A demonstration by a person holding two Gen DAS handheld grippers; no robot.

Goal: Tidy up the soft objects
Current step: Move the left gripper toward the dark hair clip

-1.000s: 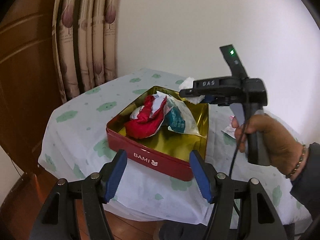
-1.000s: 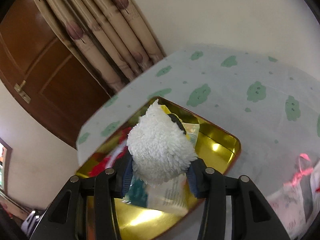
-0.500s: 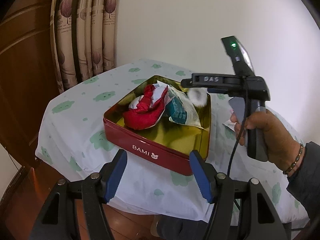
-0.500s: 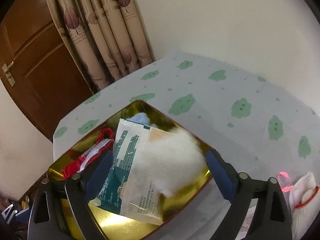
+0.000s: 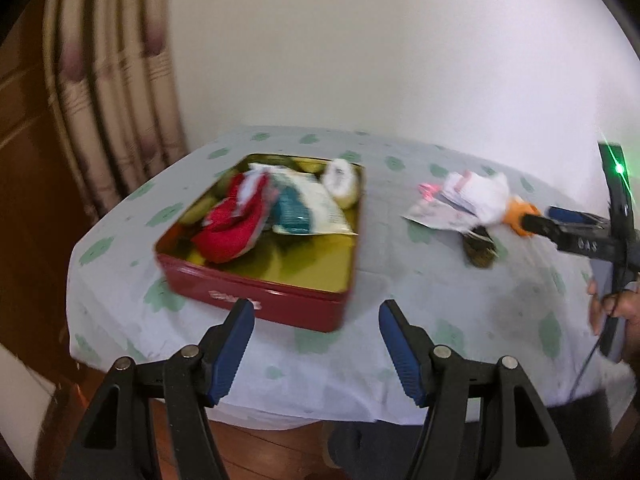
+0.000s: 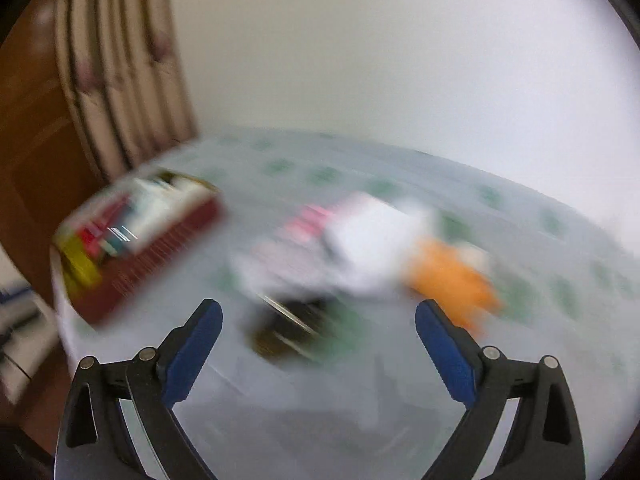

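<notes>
A red tin with a gold inside sits on the table. It holds a red cloth item, a teal and white packet and a white fluffy toy at its far right corner. My left gripper is open and empty in front of the tin. My right gripper is open and empty, facing a blurred pile: white soft items, an orange item and a dark item. The pile also shows in the left wrist view. The tin lies to the right gripper's left.
The table wears a white cloth with green cloud prints. Striped curtains and a wooden door stand at the left. A plain wall is behind. The right hand-held gripper's body is at the right edge of the left wrist view.
My right gripper opened and let the white fluffy toy go into the tin, then swung right toward the pile. The left gripper's view shifted right.
</notes>
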